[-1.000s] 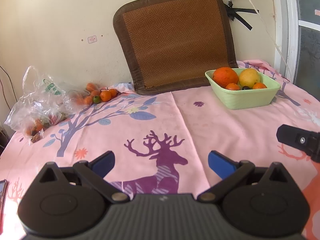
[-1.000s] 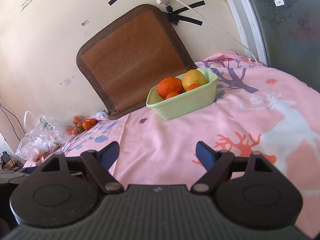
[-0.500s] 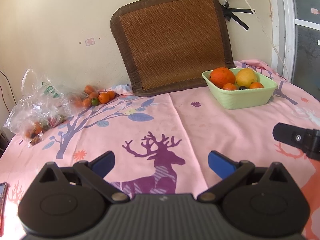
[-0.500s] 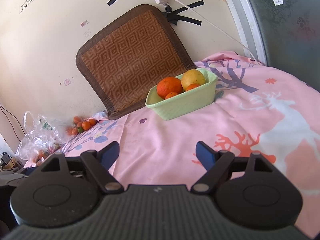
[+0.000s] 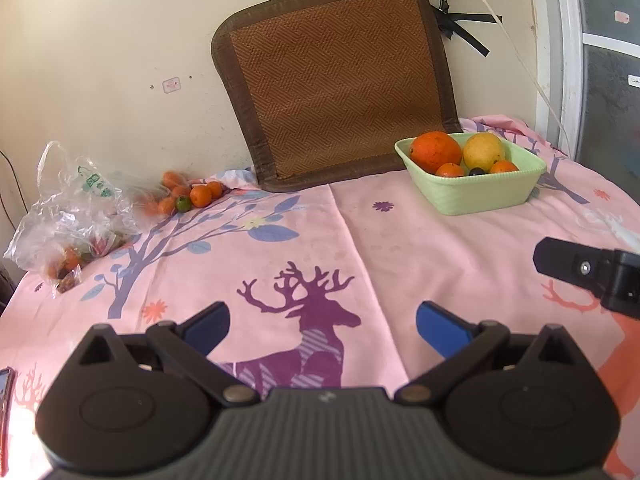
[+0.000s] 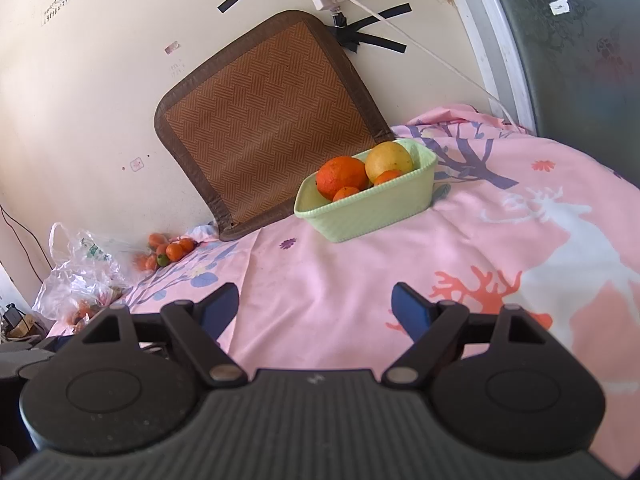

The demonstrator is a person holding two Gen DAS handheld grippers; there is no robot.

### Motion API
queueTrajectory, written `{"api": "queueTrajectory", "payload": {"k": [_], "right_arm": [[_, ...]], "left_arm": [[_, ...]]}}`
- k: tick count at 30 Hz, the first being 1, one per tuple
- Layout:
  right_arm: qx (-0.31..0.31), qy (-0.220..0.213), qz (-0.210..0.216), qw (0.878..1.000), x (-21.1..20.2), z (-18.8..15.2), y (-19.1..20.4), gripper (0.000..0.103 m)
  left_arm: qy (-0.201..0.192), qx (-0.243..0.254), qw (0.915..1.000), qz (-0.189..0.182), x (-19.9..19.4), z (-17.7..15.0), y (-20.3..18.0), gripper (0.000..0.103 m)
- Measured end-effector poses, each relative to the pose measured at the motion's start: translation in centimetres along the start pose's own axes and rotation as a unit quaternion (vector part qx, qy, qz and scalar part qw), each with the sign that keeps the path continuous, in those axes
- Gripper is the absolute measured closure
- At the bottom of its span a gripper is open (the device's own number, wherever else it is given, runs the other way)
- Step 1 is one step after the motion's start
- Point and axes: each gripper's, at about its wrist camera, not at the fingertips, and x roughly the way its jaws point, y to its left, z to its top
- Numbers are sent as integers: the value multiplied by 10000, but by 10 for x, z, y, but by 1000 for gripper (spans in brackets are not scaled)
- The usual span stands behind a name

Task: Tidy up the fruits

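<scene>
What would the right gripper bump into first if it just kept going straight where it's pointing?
Probably just the pink printed bedsheet. The open right gripper tilts downward, and nothing lies between its blue fingers. The pale green plastic basket of fruit sits farther on, slightly to the right, though depth is hard to judge.

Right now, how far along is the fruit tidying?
Partly done: the green basket already holds a big orange, a yellow fruit and small ones. Nothing is in hand; left gripper and right gripper are open. The loose small oranges by the plastic bag remain.
</scene>
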Motion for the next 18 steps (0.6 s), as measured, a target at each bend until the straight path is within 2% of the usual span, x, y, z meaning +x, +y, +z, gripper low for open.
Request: {"api": "queueTrajectory", "payload": {"k": [18], "right_arm": [[20, 20, 10, 10000, -1, 1, -1, 18]], "left_arm": [[52, 8, 10000, -36, 0, -2, -3, 0]]}}
